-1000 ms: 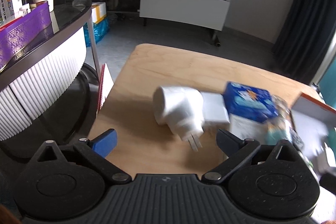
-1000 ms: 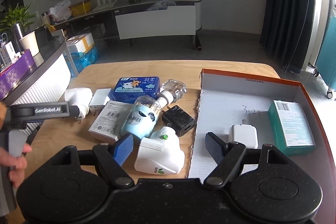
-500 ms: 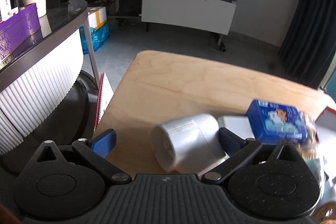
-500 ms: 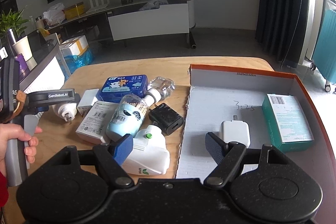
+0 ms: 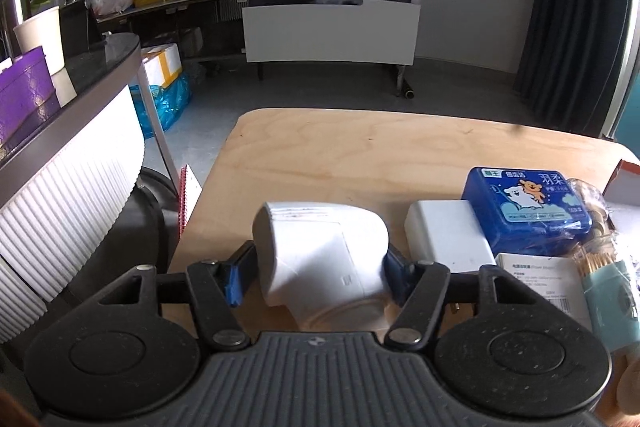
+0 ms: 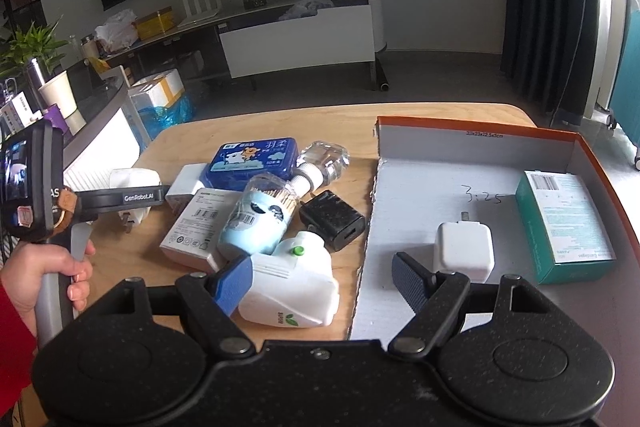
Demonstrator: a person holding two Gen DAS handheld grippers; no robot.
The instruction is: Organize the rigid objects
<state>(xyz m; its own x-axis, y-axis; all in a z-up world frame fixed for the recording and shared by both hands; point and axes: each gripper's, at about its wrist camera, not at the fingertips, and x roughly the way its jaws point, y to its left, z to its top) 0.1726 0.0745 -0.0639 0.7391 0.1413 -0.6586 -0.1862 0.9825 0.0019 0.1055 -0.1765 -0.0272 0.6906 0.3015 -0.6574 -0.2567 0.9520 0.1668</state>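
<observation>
The left gripper [image 5: 316, 267] is clamping the white plug adapter [image 5: 324, 251] at the table's [image 5: 360, 147] left, clutter is awaiting sorting, and the right gripper [image 6: 320, 281] is hovering open beside the box [image 6: 480, 147] holding two items.

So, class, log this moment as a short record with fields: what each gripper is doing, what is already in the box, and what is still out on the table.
left gripper: shut on the white plug adapter, at the table's left side
right gripper: open, holding nothing, above the box's left edge
box: holds a white charger and a teal carton
table: blue tin, black charger, white spray bottle, among others
</observation>
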